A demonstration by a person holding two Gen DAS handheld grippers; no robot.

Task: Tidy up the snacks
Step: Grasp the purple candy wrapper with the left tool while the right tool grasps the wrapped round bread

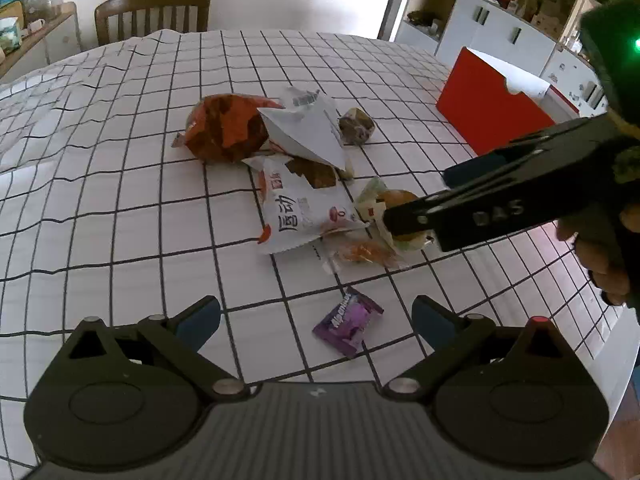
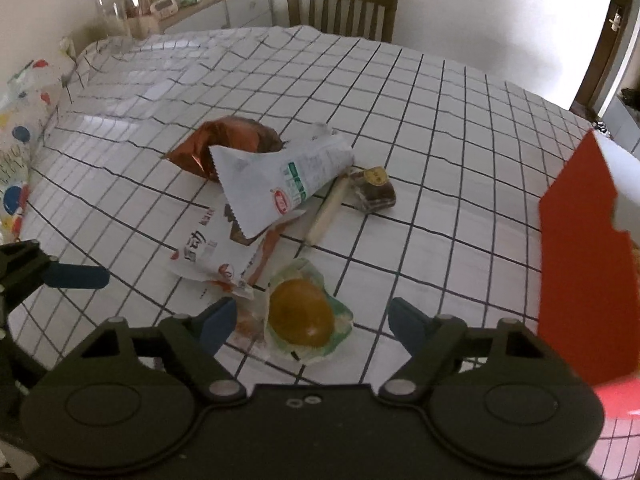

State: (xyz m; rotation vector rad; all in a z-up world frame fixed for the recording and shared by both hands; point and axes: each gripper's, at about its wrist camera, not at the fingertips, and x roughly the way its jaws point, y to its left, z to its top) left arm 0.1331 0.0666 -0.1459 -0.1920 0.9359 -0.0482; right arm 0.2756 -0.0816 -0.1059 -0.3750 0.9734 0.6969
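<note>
Golden bun packet (image 2: 302,314) between open right gripper (image 2: 312,320), untouched

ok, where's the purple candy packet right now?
Left wrist view only: the purple candy packet lies flat on the checked tablecloth, between the open left tool's fingers, nearer its right one, just in front of the snack pile's white bag.
</note>
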